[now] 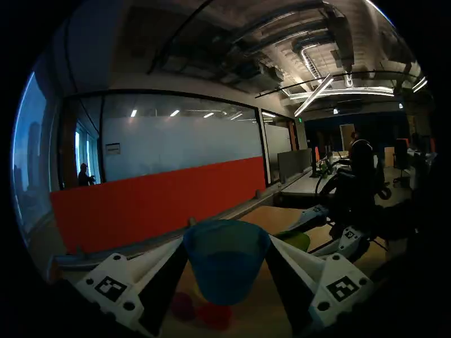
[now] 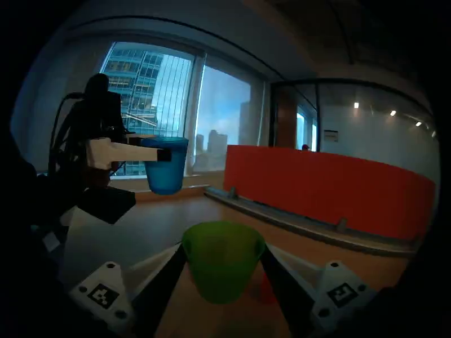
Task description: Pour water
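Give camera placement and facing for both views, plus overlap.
Left gripper view: rides the left gripper, looking past its blue cup toward the orange partition; own fingers flank the cup.
Right gripper view: rides the right gripper, looking past its green cup toward the windows; own fingers flank it.
Shared: both cups, the partition, each other's gripper farther off.

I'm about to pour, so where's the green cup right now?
Right gripper view, low centre: the green cup sits in the right gripper, below-right of the blue cup.
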